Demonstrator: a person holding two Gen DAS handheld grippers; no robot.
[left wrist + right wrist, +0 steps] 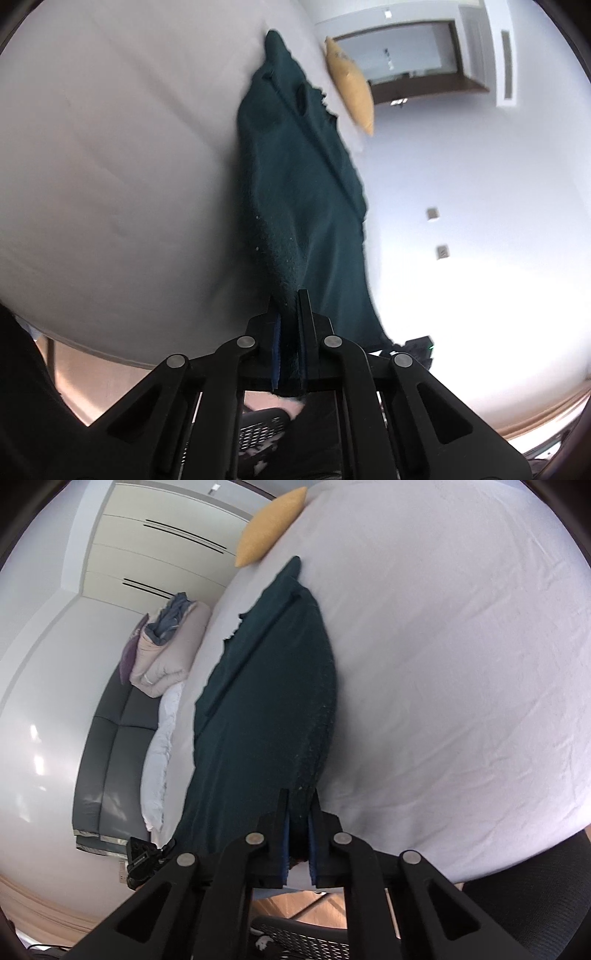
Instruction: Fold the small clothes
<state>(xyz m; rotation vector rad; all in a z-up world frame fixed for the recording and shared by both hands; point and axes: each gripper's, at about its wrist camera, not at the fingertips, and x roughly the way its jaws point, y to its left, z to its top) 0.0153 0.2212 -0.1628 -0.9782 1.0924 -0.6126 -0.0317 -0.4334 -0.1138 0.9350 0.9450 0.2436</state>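
A dark green garment point(295, 184) lies stretched lengthwise across the white bed sheet point(110, 166). My left gripper point(290, 295) is shut on one near corner of it, with the fabric pinched between the black fingers. In the right wrist view the same green garment point(266, 701) runs away from the camera, and my right gripper point(299, 794) is shut on its other near corner. The cloth rises a little off the sheet at both gripped corners. Its far end, with a ragged torn edge, rests on the bed.
A yellow pillow point(351, 85) lies at the far end of the bed, also visible as the yellow pillow point(269, 528). A folded beige duvet with grey-blue cloth point(166, 646) sits on a dark sofa point(110, 757) beside the bed. A mesh chair point(295, 934) is below the grippers.
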